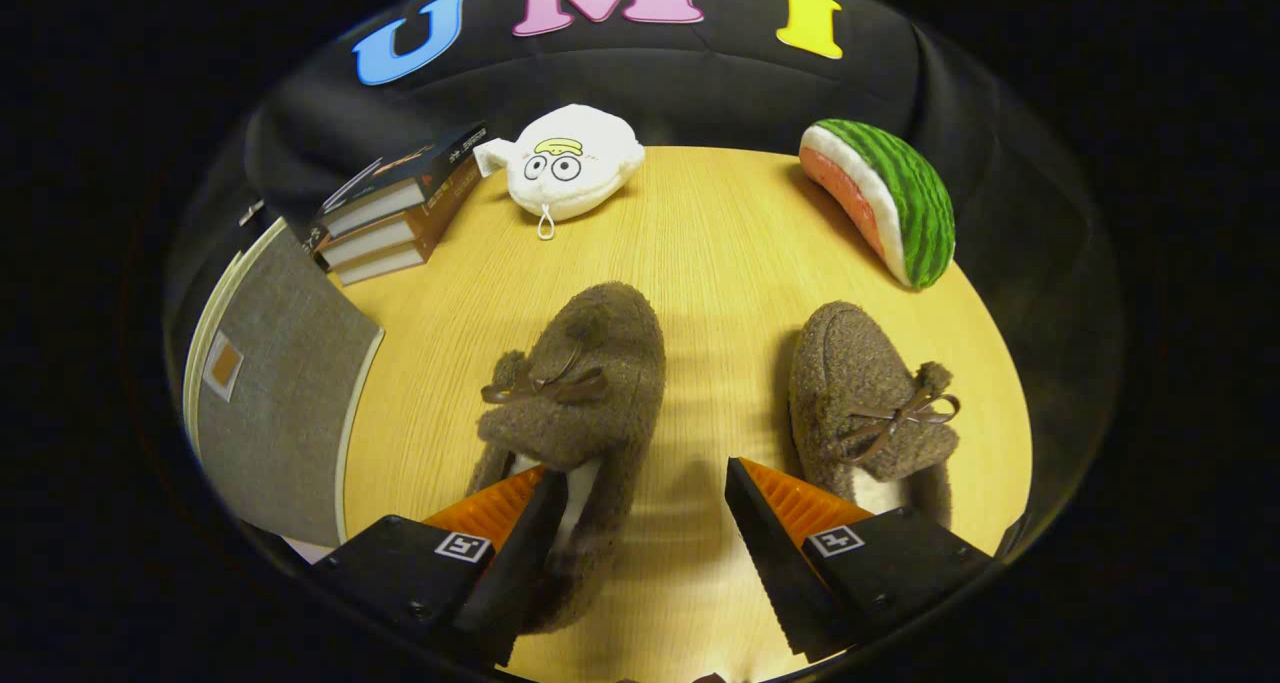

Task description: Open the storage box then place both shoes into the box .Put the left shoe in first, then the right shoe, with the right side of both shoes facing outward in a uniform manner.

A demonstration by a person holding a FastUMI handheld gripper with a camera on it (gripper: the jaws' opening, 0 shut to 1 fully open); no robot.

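The gripper [640, 553] hangs over a pale wood-grain table [700, 253] with its fingers spread wide and nothing pinched — one finger lies over the heel opening of the nearer shoe, the other over bare wood between the pair. Two brown, fuzzy fleece slippers with thin leather bows lie toe-away on the table: the left-hand slipper [580, 393] sits partly under one finger, and the right-hand slipper [865, 403] sits just outside the other finger, the two apart with a strip of table between them. The grey fabric-covered storage box [275, 393] stands to the side of the left-hand slipper, beyond it a stack of books [395, 218]; whether its lid is up or down I cannot tell from this angle. A white plush toy with cartoon eyes [570, 163] and a plush watermelon slice [885, 198] rest at the far edge of the table, well clear of the shoes. These slippers look light, soft and floppy, so a pinch on the fleece upper would likely crush and sag; the firmer rim round the heel opening, one finger inside and one outside, seems the better hold, and the pile should give good friction. The bow is probably too flimsy to pull on.
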